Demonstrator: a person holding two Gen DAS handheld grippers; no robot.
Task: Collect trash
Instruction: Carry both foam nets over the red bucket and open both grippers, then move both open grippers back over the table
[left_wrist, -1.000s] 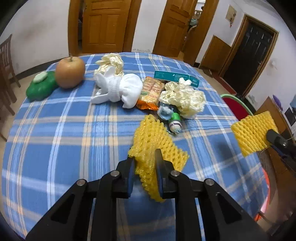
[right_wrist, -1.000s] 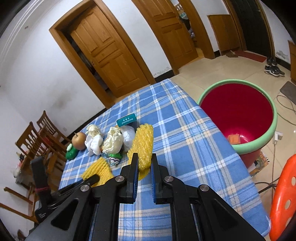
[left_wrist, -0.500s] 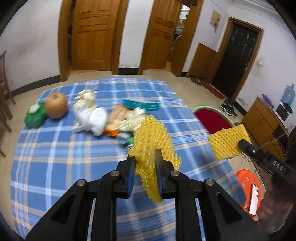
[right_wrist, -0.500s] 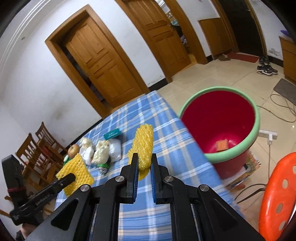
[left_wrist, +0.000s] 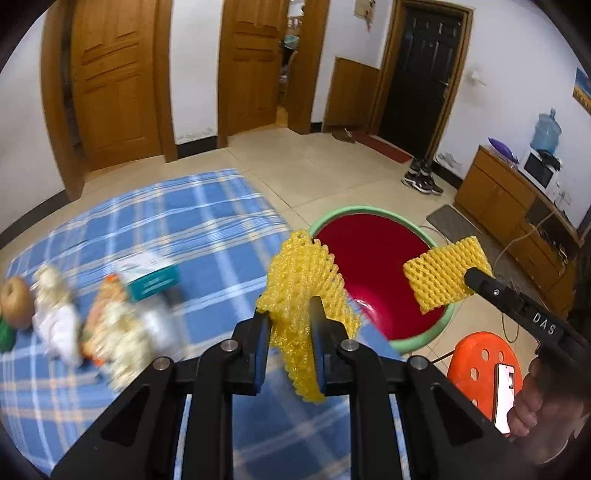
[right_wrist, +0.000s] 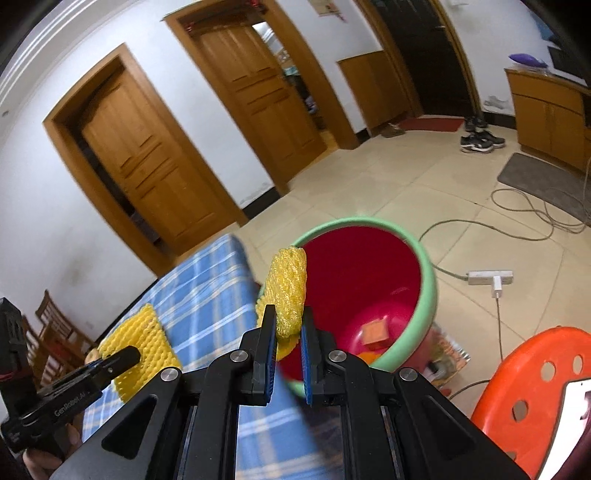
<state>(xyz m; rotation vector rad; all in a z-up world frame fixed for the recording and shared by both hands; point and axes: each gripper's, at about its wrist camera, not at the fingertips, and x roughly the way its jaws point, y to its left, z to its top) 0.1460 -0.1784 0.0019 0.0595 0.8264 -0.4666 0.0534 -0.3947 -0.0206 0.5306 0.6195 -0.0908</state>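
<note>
- Carrying one yellow foam net (left_wrist: 303, 288) in the left gripper (left_wrist: 290, 325) and a second foam net (right_wrist: 288, 291) in the right gripper (right_wrist: 288, 332), each clamped firmly between closed fingers, is the step in hand; neither net has been dropped yet.
- The red bin (right_wrist: 424, 288) with its green rim stands on the floor just past the table (left_wrist: 184, 229) edge (some orange scraps already lie at its bottom).
- The right net hangs over the near rim, so I judge it should go a little farther in before the fingers part.
- The left net is over the table's corner, beside the bin; it needs to travel right, clear of the cloth.
- Foam this light may cling to a finger pad or drift, so release low and over the middle, one net at a time.
- More litter (left_wrist: 110, 332) waits on the table next to an apple (left_wrist: 14, 306), though it is blurred.
</note>
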